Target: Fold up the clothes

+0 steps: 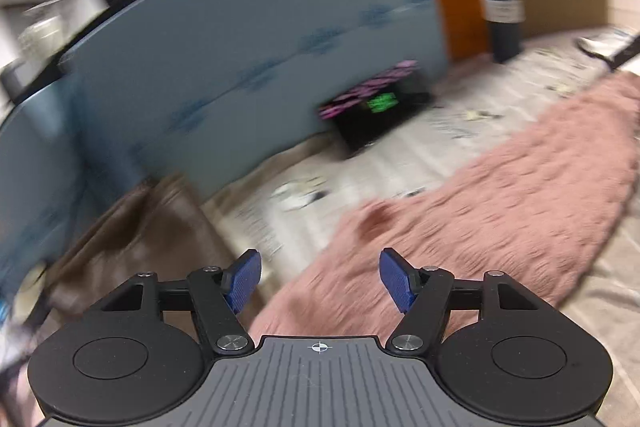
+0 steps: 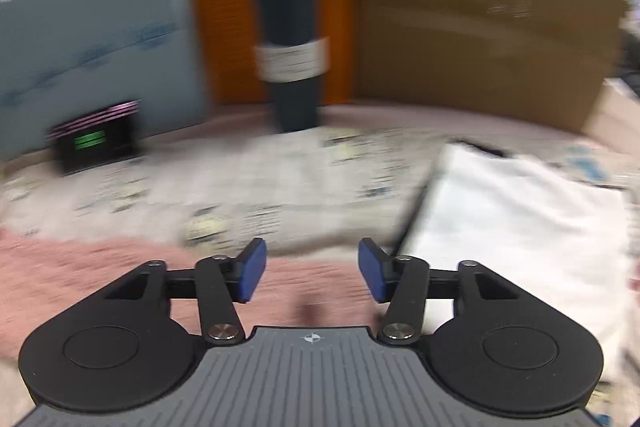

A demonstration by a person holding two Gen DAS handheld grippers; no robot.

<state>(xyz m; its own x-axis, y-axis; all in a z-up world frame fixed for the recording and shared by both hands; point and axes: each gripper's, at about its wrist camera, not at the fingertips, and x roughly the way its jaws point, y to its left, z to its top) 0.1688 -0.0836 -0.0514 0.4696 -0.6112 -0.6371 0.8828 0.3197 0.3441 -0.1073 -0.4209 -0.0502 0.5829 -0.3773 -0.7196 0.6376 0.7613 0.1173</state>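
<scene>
While both grippers hang over the pink fuzzy garment (image 1: 460, 211), neither holds anything: the left gripper (image 1: 320, 281) has its blue pads (image 1: 244, 281) well apart with only pink fabric showing below the gap, and the right gripper (image 2: 312, 275) stands moderately open, its pads clear of the cloth too. From the left wrist the pink garment lies spread across a printed table cover (image 1: 360, 163), running from just under the fingers away to the right; from the right wrist only its near edge shows, at the lower left. Just beside the right gripper, on the right, lies a white cloth (image 2: 520, 227) that looks flat and squared off, perhaps already folded, though blur makes that uncertain. A brown garment (image 1: 132, 239) sits bunched at the left of the left view. I judge the pink piece as laid down but not clearly finished, and the brown one still unfolded.

Counted: two grippers, three pieces of cloth, one dark bottle (image 2: 290, 39) standing at the back, one black box (image 1: 376, 111) with green and pink print, one cardboard sheet (image 2: 480, 19)
</scene>
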